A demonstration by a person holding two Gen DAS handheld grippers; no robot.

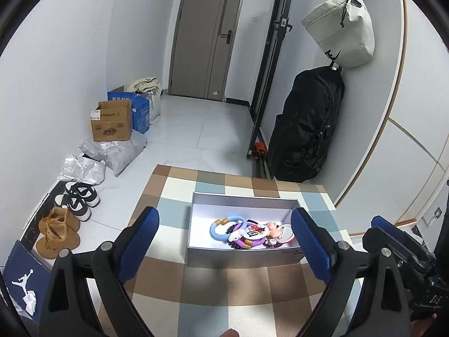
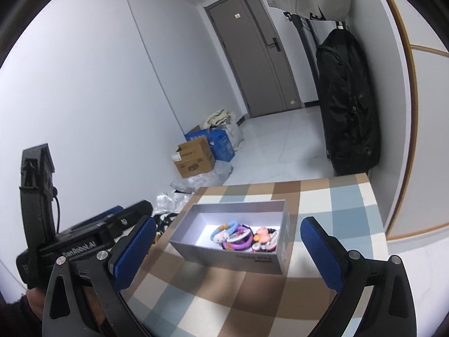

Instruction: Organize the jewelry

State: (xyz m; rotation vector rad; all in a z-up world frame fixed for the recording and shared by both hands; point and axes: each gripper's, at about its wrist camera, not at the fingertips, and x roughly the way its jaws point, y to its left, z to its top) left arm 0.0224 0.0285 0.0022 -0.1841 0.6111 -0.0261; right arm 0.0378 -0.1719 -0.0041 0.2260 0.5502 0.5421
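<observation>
While the grey box [image 1: 244, 255] sits on the checked tablecloth [image 1: 224, 295], the room beyond it is crowded along the left wall: a brown carton [image 1: 112, 122], a blue carton [image 1: 141, 111], grey mail bags [image 1: 118, 151], black-and-white sneakers [image 1: 80, 198] and tan shoes [image 1: 57, 229]. A black backpack [image 1: 307, 123] hangs by the right wall under a pale bag [image 1: 341, 28], and a grey door [image 1: 207, 33] closes the far end. Nothing lies on the cloth between either tool and the box.

Only the left wrist view shows the shoes and a blue shoebox lid with a white figure [image 1: 22, 278]. The right wrist view instead shows the box's near-right printed side [image 2: 254, 258] and the body of the left gripper [image 2: 92, 233] low at the left, just off the table's edge.

Inside the box the jewelry [image 1: 249, 231] is heaped toward the near wall: a pale blue ring [image 1: 217, 229], a purple bangle [image 2: 238, 243], dark beads and pink charms, all touching.

The left gripper [image 1: 224, 241] has its blue pads spread wide, framing the box without touching it and holding nothing. The right gripper [image 2: 230, 248] is likewise spread wide and bare, short of the box.
</observation>
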